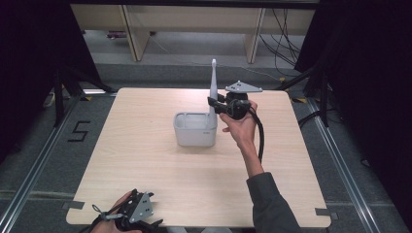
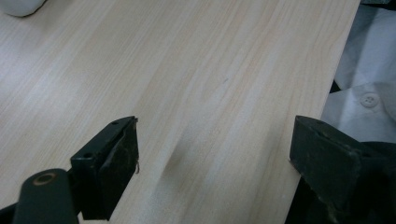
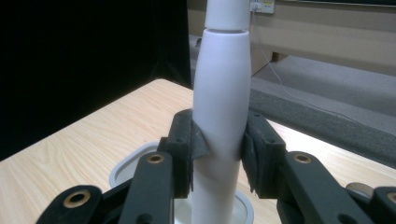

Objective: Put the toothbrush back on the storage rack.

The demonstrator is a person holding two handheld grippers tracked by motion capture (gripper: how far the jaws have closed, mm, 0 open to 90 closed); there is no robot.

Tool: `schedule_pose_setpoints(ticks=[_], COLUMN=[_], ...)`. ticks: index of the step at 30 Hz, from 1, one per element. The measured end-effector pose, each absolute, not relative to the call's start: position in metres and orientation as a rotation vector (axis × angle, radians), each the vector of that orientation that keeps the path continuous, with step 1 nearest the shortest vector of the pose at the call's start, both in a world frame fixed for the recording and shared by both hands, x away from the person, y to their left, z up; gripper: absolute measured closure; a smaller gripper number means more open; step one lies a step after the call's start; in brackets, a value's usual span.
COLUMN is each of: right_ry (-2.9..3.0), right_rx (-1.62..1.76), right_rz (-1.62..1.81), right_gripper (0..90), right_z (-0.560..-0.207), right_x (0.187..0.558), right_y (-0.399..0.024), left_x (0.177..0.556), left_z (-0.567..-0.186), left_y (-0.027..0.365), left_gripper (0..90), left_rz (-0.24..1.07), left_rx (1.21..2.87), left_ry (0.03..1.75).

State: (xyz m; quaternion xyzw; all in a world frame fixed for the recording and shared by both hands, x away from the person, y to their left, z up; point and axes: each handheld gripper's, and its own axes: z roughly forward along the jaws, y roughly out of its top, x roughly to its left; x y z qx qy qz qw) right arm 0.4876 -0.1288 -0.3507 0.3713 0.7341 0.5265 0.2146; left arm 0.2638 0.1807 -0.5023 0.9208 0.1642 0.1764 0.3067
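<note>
Right gripper (image 1: pixel 212 103) is clamped on the handle of a white electric toothbrush (image 1: pixel 213 86), which stands upright with its lower end inside the right compartment of a pale grey holder (image 1: pixel 195 130) at the middle of the tabletop (image 1: pixel 145 170); in the right gripper view the pads (image 3: pixel 198 144) press both sides of the smooth, rounded body. By my reading the step is standing the toothbrush in, or lifting it from, that holder; I cannot tell which. Either way the next move needs a straight vertical path, so the holder does not tip. Left gripper (image 1: pixel 136 221) rests at the near left edge, jaws apart and empty.
</note>
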Motion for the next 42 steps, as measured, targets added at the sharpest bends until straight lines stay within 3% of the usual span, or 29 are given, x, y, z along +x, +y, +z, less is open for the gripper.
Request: schedule_pose_setpoints(ticks=[42], right_ry=[2.056], right_rx=[1.137], right_rz=[1.347], right_gripper=[66.3], right_z=[-0.399], right_x=[0.509], right_y=[-0.120], left_x=[0.264], left_z=[-0.503], left_y=[0.180], left_gripper=[15.3], left_rz=[0.491], left_rx=[2.444], left_ry=[0.431])
